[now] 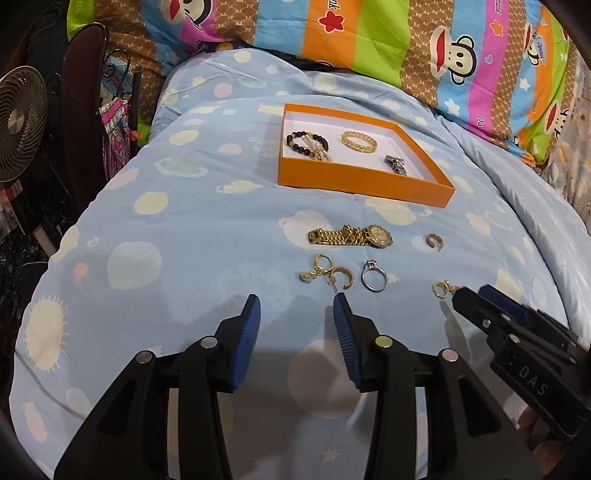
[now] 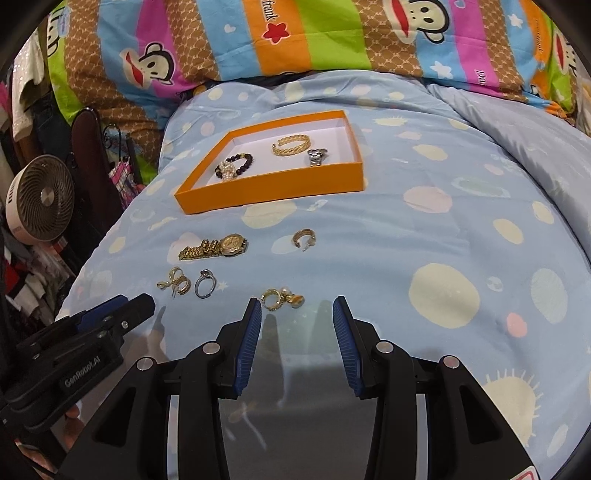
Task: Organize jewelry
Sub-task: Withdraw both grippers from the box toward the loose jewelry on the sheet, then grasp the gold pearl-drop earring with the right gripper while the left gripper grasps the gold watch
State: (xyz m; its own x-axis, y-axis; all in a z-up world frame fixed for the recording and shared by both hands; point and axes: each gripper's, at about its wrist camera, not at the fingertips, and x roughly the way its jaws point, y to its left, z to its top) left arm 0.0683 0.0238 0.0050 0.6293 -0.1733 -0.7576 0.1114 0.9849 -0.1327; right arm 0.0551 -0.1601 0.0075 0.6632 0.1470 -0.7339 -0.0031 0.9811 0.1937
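An orange box (image 1: 365,184) (image 2: 269,192) lies on the blue bedspread. It holds a beaded bracelet (image 1: 306,144), a gold bangle (image 1: 358,142) and a small silver piece (image 1: 395,164). Loose in front of it lie a gold watch (image 1: 349,236) (image 2: 214,247), a small hoop earring (image 1: 432,240) (image 2: 304,236), a cluster of gold earrings (image 1: 328,271) (image 2: 175,282), a silver ring (image 1: 373,280) (image 2: 203,284) and a gold pearl earring (image 1: 441,288) (image 2: 280,298). My left gripper (image 1: 296,301) (image 2: 135,301) stands open just short of the earring cluster. My right gripper (image 2: 296,304) (image 1: 471,293) is open, with the pearl earring right at its fingertips.
A striped cartoon pillow (image 1: 369,33) (image 2: 295,37) lies behind the box. Off the bed's left edge stand a round fan (image 1: 20,122) (image 2: 40,199) and a dark chair back (image 1: 83,110). The bedspread bulges up in a fold at the right (image 2: 517,122).
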